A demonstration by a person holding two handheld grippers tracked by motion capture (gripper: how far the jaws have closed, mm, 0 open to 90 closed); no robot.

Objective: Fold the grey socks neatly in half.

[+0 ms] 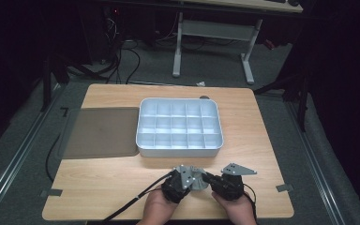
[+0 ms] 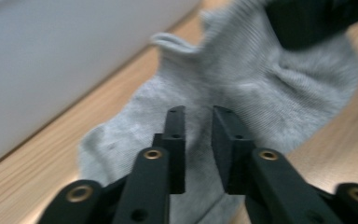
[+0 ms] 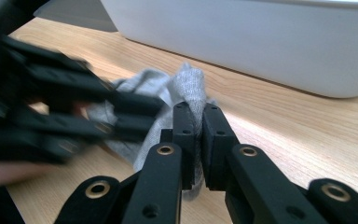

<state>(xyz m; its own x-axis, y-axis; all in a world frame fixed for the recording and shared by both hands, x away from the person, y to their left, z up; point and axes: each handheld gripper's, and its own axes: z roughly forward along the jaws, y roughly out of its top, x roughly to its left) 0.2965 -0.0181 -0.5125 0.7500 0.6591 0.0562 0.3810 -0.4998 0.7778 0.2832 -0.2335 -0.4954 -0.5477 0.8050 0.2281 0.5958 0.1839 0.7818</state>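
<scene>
Just in front of the white tray [image 1: 180,151], my right gripper [image 3: 198,112] pinches the grey sock [image 2: 242,88]; my left gripper [image 2: 199,116] hovers unclenched over it.

The high view looks forward and down from above the near edge of the table [image 1: 103,187], taking in its whole top and the floor beyond. The left gripper view sits low and close, facing along its jaws at the grey sock [image 2: 242,88]. The right gripper view, equally low, faces the far side. Both gripper views share the sock and the white tray's wall [image 3: 270,42].
</scene>
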